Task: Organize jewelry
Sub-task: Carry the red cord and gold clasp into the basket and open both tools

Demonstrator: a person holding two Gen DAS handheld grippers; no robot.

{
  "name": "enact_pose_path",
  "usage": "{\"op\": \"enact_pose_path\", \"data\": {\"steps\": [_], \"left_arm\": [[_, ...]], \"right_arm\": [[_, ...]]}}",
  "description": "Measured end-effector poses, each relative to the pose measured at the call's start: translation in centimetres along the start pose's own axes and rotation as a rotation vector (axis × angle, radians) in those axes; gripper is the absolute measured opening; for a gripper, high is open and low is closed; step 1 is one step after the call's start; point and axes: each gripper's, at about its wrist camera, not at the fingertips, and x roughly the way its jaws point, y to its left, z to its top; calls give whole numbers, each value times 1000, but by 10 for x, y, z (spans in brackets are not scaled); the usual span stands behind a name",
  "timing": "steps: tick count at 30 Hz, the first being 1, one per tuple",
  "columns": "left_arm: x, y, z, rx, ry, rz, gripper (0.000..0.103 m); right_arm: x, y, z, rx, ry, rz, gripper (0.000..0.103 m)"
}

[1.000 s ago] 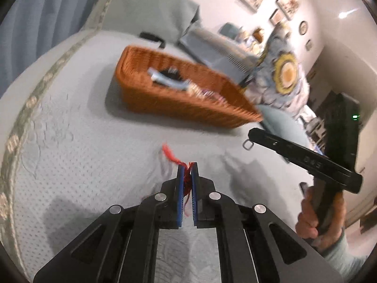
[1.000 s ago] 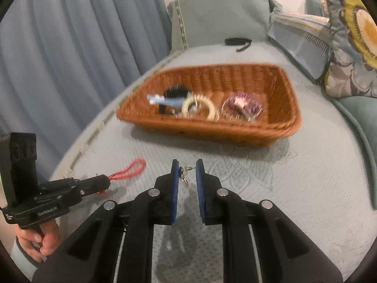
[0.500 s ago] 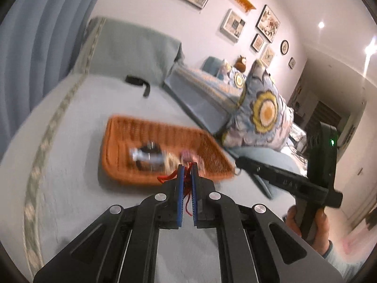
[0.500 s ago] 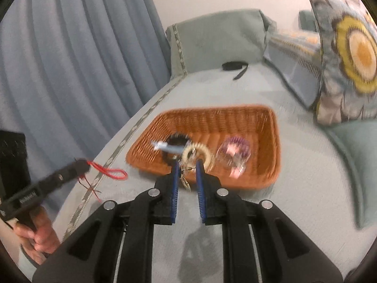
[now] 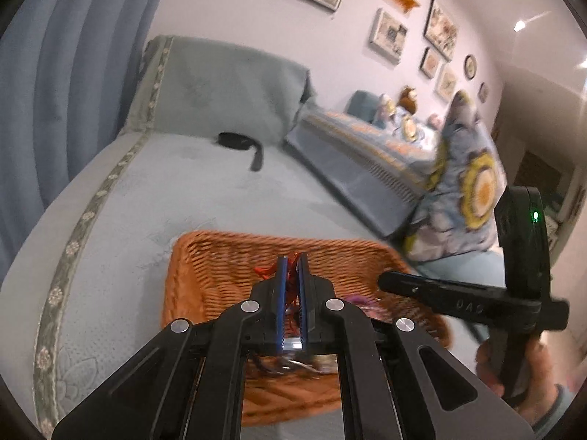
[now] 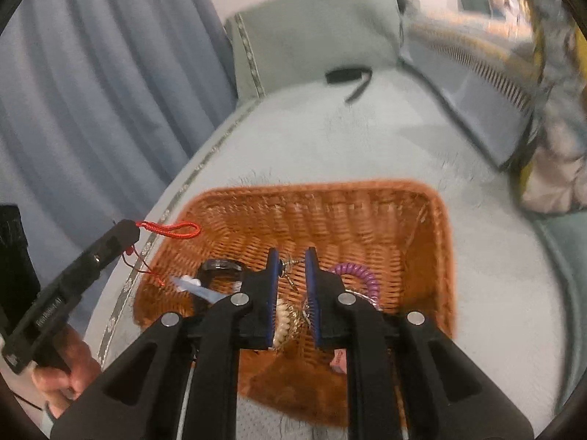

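Observation:
An orange wicker basket (image 6: 433, 242) sits on the pale green bed cover; it also shows in the left wrist view (image 5: 205, 256). My left gripper (image 5: 291, 262) is shut on a red cord bracelet (image 6: 172, 228) and holds it over the basket's left rim. My right gripper (image 6: 291, 262) is shut on a small metal earring (image 6: 290, 264) and holds it above the basket's middle. Inside the basket lie a purple coil bracelet (image 6: 357, 275), a cream bead bracelet (image 6: 281, 319), a black ring-shaped item (image 6: 220, 269) and a pale blue clip (image 6: 198, 288).
A black strap (image 5: 242, 143) lies on the bed beyond the basket, before a green cushion (image 5: 227, 84). Blue curtains (image 6: 91, 91) hang on the left. Flowered pillows (image 5: 466, 183) and a folded blanket (image 5: 367, 154) lie on the right.
Both grippers have lifted off the bed and moved forward over the basket, each carrying its piece. The views now look down into the basket.

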Motion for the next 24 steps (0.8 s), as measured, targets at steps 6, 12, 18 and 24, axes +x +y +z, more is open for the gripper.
{"op": "enact_pose_path", "data": {"steps": [6, 12, 18, 24], "left_arm": [[16, 13, -14, -8, 29, 12, 4], [16, 14, -20, -5, 28, 20, 15], [-19, 3, -18, 24, -14, 11, 35], [-70, -14, -27, 60, -57, 27, 46]], "right_arm": [[29, -7, 1, 6, 44, -13, 13], [30, 1, -1, -28, 41, -37, 13], [6, -2, -6, -19, 17, -42, 21], [-33, 8, -32, -25, -15, 10, 21]]}}
